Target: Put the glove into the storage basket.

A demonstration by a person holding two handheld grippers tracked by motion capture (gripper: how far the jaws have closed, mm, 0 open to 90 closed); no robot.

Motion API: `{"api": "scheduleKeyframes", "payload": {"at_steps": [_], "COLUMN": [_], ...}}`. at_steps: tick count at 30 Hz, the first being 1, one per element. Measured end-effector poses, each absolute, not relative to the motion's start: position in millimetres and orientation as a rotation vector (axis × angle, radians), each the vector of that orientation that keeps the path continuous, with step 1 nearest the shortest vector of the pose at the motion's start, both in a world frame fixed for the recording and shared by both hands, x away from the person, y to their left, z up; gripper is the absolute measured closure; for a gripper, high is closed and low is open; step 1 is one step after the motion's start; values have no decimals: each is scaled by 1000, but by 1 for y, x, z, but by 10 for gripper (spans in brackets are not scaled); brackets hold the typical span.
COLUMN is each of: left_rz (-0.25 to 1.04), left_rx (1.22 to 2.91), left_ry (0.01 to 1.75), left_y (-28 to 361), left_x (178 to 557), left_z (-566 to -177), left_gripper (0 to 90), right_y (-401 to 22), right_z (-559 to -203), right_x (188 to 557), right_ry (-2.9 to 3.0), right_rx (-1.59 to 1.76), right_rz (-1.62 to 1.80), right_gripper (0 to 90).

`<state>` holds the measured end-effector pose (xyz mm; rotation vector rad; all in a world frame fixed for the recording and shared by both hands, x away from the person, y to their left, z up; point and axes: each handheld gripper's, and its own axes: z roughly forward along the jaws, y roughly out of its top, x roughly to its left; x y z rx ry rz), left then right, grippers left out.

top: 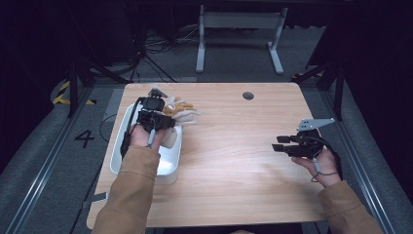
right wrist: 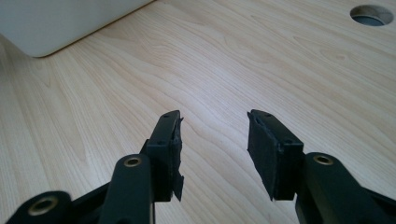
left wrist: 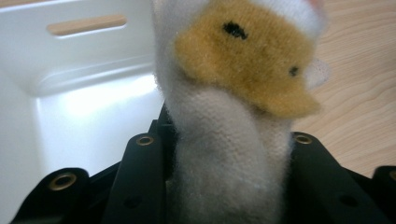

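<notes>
One plush toy (left wrist: pixel 233 116) (white, with a yellow patch) is being gripped between the left gripper's (top: pixel 155 119) jaws, at the white bin's (top: pixel 168 163) two o'clock edge. Judging by this, lowering and releasing is being called for next; the right gripper (right wrist: pixel 212 149) is being held open over the bench (top: pixel 234 146).

A pale wooden table (top: pixel 234 146) stands on grey carpet (top: pixel 234 63); beyond it, a white desk frame (top: pixel 238 29) against dark surroundings.

This looks like a lab for testing. A wooden table (top: pixel 234 161) stands on grey carpet (top: pixel 34 161), with black curtains and yellow-black tape (top: pixel 62 92) at the upper left.
</notes>
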<state>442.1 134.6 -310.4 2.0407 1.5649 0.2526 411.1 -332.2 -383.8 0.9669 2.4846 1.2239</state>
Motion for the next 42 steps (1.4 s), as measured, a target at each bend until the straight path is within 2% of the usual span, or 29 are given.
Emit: {"api": "scheduleKeyframes", "payload": {"at_steps": [14, 28, 42], "left_rz": [273, 272, 226], "left_rx": [1984, 1915, 1909], "left_ry": [1705, 1862, 1908], "left_y": [161, 178, 178], "left_x": [440, 449, 456], "left_z": [-320, -341, -365], "left_gripper": [647, 642, 642], "right_y": [-313, -315, -318], "right_z": [-381, -382, -383], "right_x": [423, 420, 418], "right_ry": [2523, 2520, 2517], "right_rx": [907, 911, 924], "right_rz": [1232, 1228, 1230], "right_gripper": [547, 547, 547]}}
